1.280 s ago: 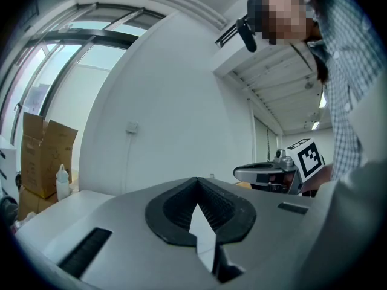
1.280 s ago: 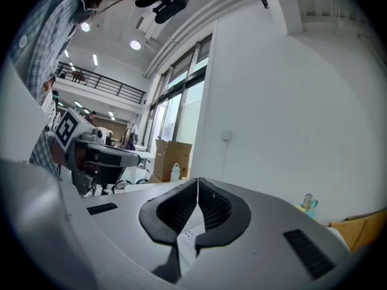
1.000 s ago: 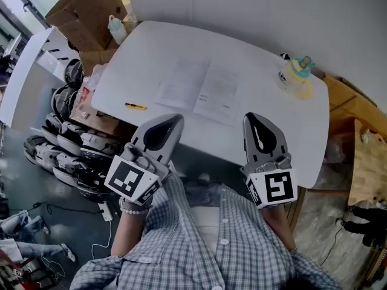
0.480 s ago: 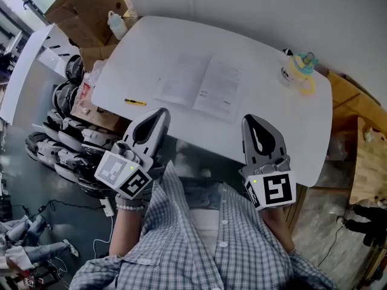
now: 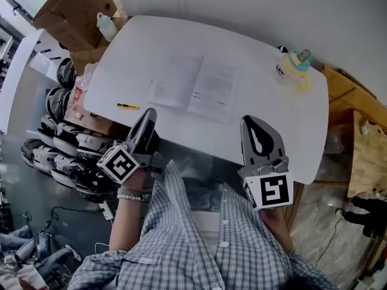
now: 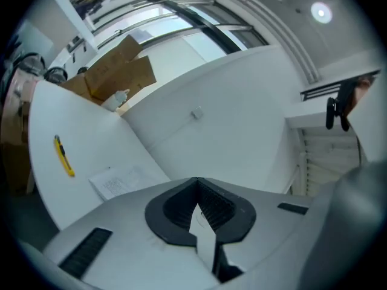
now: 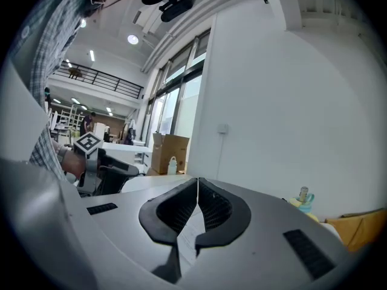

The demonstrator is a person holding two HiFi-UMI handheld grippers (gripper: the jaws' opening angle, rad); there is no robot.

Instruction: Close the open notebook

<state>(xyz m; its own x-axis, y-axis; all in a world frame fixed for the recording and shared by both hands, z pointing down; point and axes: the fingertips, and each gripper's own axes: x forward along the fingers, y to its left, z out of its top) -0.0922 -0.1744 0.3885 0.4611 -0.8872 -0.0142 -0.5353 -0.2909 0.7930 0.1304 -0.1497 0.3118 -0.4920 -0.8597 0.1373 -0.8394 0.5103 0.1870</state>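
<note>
The open notebook [image 5: 195, 89] lies flat near the middle of the white counter [image 5: 151, 47], both pages facing up. The pages carry printed lines too small to read. A yellow pen-shaped tool [image 5: 127, 106] lies well to its left, near the counter's near edge. A teal-and-yellow bottle [image 5: 295, 68] stands at the far right corner.

The left gripper [image 5: 149, 112] is rolled onto its side, its tip at the near edge just beside the yellow tool, apart from the notebook. Its jaws are clenched together with nothing between them. The right gripper [image 5: 250, 121] is level at the near edge, right of the notebook, its jaws also pressed together and empty.

Each gripper's cube bears a black-and-white square marker. Cardboard boxes [image 5: 72, 11] and a white squeeze bottle [image 5: 104, 24] sit beyond the counter's far left corner.
</note>
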